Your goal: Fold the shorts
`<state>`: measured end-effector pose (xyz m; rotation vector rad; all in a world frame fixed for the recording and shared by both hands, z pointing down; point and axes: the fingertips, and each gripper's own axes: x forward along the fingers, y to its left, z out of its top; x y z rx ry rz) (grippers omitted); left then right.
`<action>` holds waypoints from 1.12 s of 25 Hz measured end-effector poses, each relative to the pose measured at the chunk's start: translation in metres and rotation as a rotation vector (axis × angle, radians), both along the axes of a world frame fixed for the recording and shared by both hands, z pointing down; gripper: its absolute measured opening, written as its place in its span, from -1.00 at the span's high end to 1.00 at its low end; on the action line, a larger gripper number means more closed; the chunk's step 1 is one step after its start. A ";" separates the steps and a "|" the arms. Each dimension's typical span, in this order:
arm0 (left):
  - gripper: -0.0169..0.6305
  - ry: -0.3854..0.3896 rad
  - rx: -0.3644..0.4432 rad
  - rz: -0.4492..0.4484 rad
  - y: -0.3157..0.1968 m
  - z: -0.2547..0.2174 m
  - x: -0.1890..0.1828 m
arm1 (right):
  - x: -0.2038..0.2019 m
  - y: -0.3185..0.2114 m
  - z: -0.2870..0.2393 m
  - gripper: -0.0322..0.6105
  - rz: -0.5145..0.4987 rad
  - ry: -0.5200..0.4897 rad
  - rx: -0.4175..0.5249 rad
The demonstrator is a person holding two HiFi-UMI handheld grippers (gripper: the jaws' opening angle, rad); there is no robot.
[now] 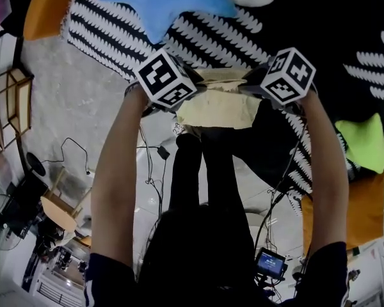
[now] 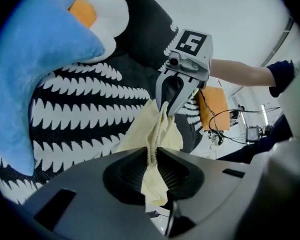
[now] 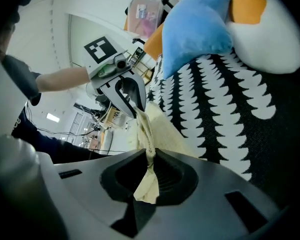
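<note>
Black cover with white toothed stripes fills the top of the head view, with a blue star cushion on it and a green star cushion at the right edge. Both bare forearms reach forward. The left hand-held gripper and the right hand-held gripper hold the pale yellow shorts stretched between them, and the cloth hangs at the near edge of the cover.

In the left gripper view, the jaws are clamped on a bunched, ribbed edge of the shorts, with a flap of cloth hanging below them. The right hand-held gripper pinches the same edge just beyond, over the striped cover, with the blue cushion at the left.

In the right gripper view, the jaws are closed on the gathered edge, and the left hand-held gripper grips it close by.
</note>
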<state>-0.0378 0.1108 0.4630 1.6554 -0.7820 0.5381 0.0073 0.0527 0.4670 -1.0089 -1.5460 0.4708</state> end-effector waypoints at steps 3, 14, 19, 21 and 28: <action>0.75 -0.075 -0.003 -0.062 -0.007 0.013 -0.019 | -0.015 -0.008 0.016 0.74 0.054 0.041 0.024; 0.42 -0.410 0.044 -0.220 0.001 0.043 -0.067 | -0.058 -0.025 0.040 0.09 0.304 -0.055 0.123; 0.57 -0.519 0.092 -0.324 -0.001 0.027 -0.094 | -0.070 -0.073 -0.001 0.42 0.377 -0.270 0.165; 0.60 -0.473 0.120 -0.338 -0.007 0.025 -0.088 | -0.049 -0.064 0.001 0.51 0.191 -0.354 0.208; 0.53 -0.377 0.169 -0.117 0.016 0.025 -0.031 | 0.002 0.000 0.039 0.50 -0.431 -0.445 0.366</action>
